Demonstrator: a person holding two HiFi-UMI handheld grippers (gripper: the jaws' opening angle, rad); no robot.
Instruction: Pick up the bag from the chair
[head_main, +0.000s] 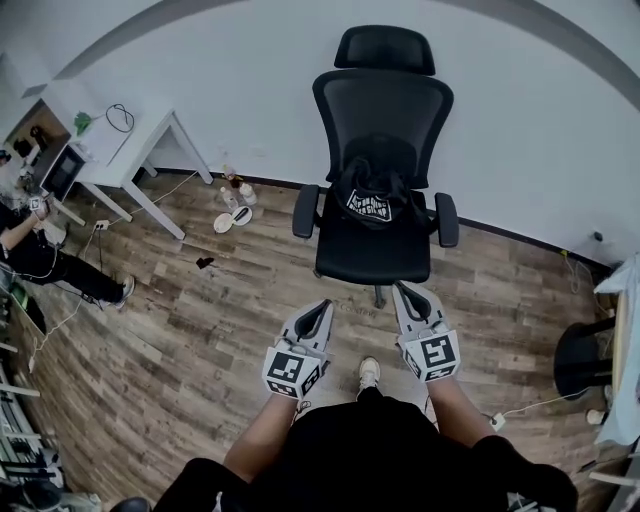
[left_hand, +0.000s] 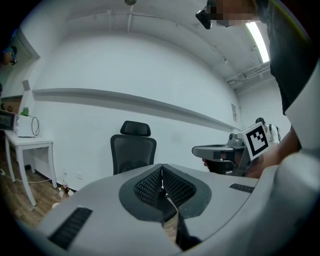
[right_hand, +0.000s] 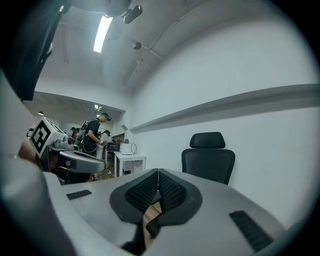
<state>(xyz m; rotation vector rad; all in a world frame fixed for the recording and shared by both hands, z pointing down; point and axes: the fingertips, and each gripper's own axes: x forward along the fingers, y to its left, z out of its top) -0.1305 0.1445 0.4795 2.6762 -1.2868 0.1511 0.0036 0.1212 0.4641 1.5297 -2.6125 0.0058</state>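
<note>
A black bag (head_main: 371, 197) with white print lies on the seat of a black mesh office chair (head_main: 383, 110) against the white wall. My left gripper (head_main: 322, 307) and right gripper (head_main: 402, 292) are held side by side in front of the chair, short of its seat, both pointing at it. Both are shut with nothing between the jaws. In the left gripper view the chair (left_hand: 132, 152) stands ahead past the shut left gripper (left_hand: 161, 172), and the right gripper (left_hand: 200, 149) shows at the right. In the right gripper view the chair (right_hand: 208, 158) is ahead of the shut right gripper (right_hand: 158, 175).
A white table (head_main: 128, 150) stands at the left by the wall, with small items (head_main: 234, 205) on the wood floor beside it. A person (head_main: 40, 250) sits at the far left. A black stool (head_main: 585, 358) and cables are at the right. More people stand in the background (right_hand: 95, 135).
</note>
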